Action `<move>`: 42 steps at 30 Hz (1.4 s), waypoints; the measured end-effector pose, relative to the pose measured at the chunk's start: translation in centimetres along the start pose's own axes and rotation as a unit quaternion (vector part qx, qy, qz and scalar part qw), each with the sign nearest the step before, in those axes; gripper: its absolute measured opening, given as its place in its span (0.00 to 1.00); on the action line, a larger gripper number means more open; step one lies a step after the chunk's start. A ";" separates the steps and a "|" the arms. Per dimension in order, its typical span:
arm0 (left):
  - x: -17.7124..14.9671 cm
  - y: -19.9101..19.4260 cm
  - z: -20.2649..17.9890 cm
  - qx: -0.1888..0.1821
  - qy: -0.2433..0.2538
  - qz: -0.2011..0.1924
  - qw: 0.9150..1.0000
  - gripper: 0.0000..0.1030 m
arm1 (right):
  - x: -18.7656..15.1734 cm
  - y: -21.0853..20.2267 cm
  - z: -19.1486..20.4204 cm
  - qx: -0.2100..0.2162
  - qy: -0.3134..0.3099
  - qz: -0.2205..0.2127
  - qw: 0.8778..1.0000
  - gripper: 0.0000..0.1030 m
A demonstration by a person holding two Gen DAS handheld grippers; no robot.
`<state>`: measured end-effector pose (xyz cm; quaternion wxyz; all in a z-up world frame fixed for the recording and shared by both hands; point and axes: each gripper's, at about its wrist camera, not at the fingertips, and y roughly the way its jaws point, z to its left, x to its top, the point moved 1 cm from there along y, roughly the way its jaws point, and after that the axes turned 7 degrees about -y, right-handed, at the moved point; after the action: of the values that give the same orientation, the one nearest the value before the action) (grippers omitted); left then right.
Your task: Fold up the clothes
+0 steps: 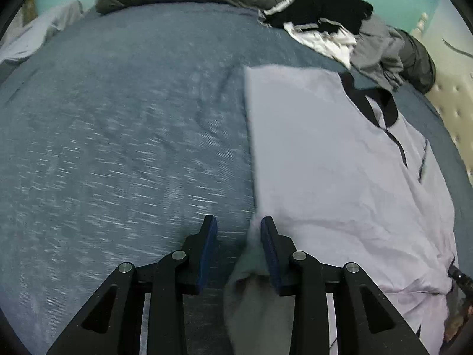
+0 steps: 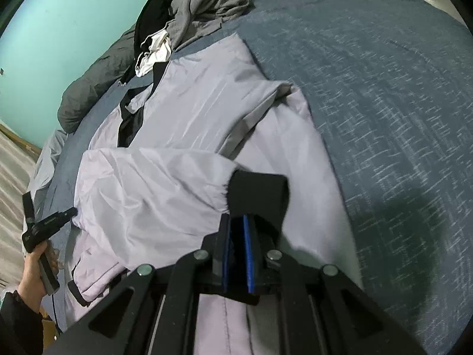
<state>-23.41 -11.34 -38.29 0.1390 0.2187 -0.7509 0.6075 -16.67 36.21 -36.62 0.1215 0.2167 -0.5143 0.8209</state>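
Currently: lilac jacket (image 2: 207, 103) flat on blue bed (image 2: 384, 88) | right gripper (image 2: 238, 230) clamped on black cuff (image 2: 260, 192), sleeve across body | left gripper (image 1: 238, 230) jaws apart, fabric edge between, not pinched | thin, slick, floppy: grip hems/cuffs.

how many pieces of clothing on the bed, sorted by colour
Pale lilac jacket with black collar, laid flat: 1
Black garment in the far pile: 1
White garment in the pile: 1
Grey garment in the pile: 1
Total: 4 that I can tell apart; the pile may hide more.
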 end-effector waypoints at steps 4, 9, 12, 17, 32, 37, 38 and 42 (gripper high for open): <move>0.3 -0.7 0.9 -0.027 -0.020 -0.008 0.999 0.33 | -0.3 -0.5 -0.6 0.004 0.009 -0.004 1.000 0.08; -0.5 0.3 -0.1 -0.063 0.010 0.022 0.998 0.34 | 0.0 -0.4 -0.1 0.007 0.005 -0.005 1.000 0.08; -1.1 1.1 -0.2 -0.076 0.006 0.032 0.997 0.34 | 0.0 -0.2 0.0 0.009 0.006 -0.005 1.000 0.08; -1.8 0.8 0.3 -0.096 0.004 0.020 0.995 0.13 | 0.0 -0.1 0.0 0.012 0.007 -0.003 1.000 0.08; -1.4 -0.9 2.6 -0.091 -0.068 -0.023 0.993 0.31 | 0.4 -0.7 -0.7 0.030 0.025 -0.018 0.999 0.16; -2.0 0.4 2.6 -0.109 -0.043 0.023 0.993 0.31 | 0.6 -0.9 -1.7 0.018 0.049 -0.023 0.998 0.42; -2.1 0.5 2.5 -0.112 -0.037 0.026 0.993 0.31 | 0.6 -1.0 -1.9 0.017 0.054 -0.026 0.998 0.42; -2.5 0.4 2.4 -0.121 -0.037 0.023 0.992 0.13 | 0.6 -1.2 -2.0 0.015 0.057 -0.031 0.998 0.42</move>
<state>-21.27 -13.24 -40.35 0.1227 0.2056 -0.8282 0.5067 -17.12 38.50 -36.10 0.1730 0.1874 -0.4868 0.8354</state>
